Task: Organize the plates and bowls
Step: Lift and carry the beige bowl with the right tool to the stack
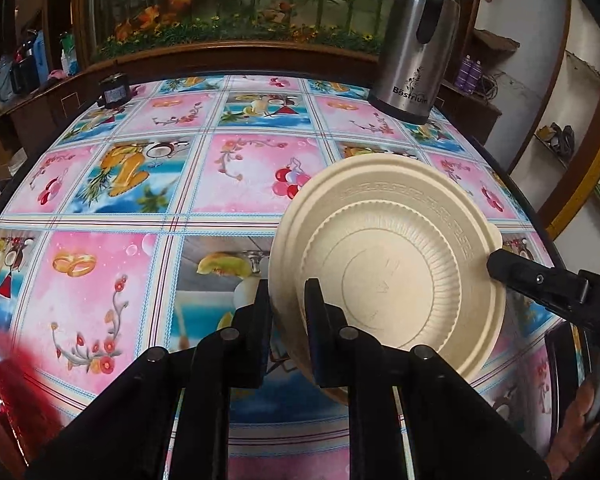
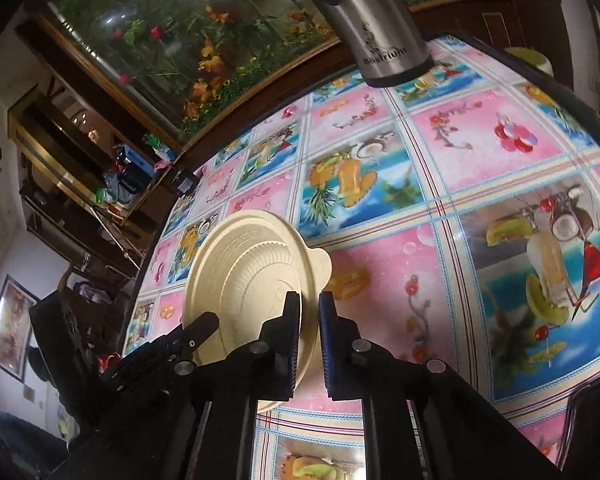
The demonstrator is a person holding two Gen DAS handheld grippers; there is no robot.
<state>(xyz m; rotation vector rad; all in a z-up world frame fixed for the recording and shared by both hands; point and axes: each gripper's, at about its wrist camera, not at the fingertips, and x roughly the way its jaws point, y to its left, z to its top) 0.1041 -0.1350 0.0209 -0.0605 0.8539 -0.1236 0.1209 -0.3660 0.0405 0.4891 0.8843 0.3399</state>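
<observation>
The plate (image 1: 395,280) is sitting nested inside the bowl (image 1: 288,248), both cream-colored, and the stack looks lifted and tilted above the table (image 1: 140,200) w/ the patterned cloth, toward its right side in the left wrist view. It is probably being held at two spots so the loose plate isn't sliding out while the stack is being carried.

The left gripper (image 1: 286,312) is clamping the near rim: one finger is sitting outside the bowl wall, the other inside over the plate edge, so it's closed on the bowl and likely the plate too. It is coming in low from the near edge, fingers pointing fwd.

The right gripper (image 2: 308,322) is reaching in from the opposite side, jaws narrowly apart. In its own view one finger is overlapping the rim by the small tab, but actual contact can't be told. In the left view only one finger tip shows, touching the rim.

A steel thermos (image 1: 415,40) is standing at the far edge, well apart from the stack.
</observation>
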